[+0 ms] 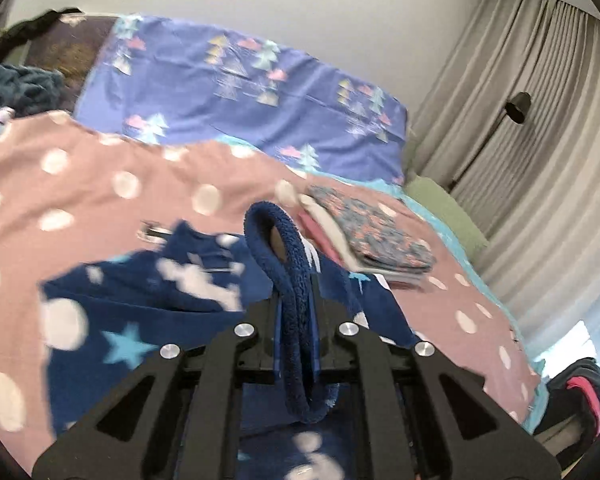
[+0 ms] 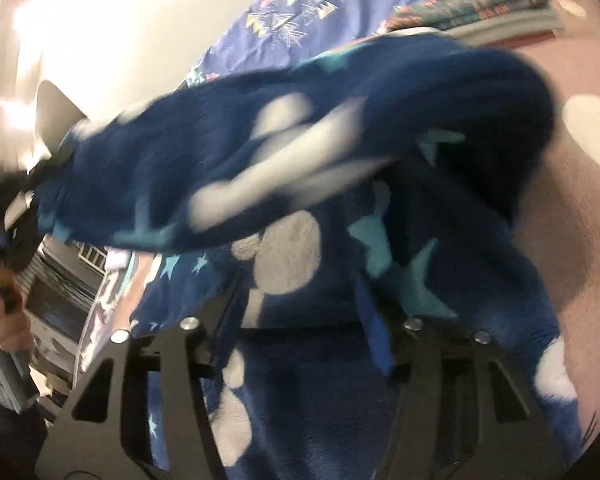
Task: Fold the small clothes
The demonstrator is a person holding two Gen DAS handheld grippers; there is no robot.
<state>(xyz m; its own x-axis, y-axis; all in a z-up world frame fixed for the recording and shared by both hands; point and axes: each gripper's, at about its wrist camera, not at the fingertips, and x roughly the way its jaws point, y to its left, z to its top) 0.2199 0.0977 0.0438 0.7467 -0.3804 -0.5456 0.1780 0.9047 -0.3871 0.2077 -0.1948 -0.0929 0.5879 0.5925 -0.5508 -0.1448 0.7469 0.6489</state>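
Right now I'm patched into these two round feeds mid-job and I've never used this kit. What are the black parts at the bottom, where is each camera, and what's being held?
There is no robot arm: a person holds a two-finger gripper in each hand, with a fisheye camera on each looking forward along the fingers. The black parts are those grippers.

In the left wrist view, the left gripper is shut on a fuzzy edge of the navy star garment, lifted above the pink spotted bedspread. Beyond it lies a stack of folded clothes.

In the right wrist view, the right gripper is buried in the same garment, which is blurred; I cannot tell whether it is shut.
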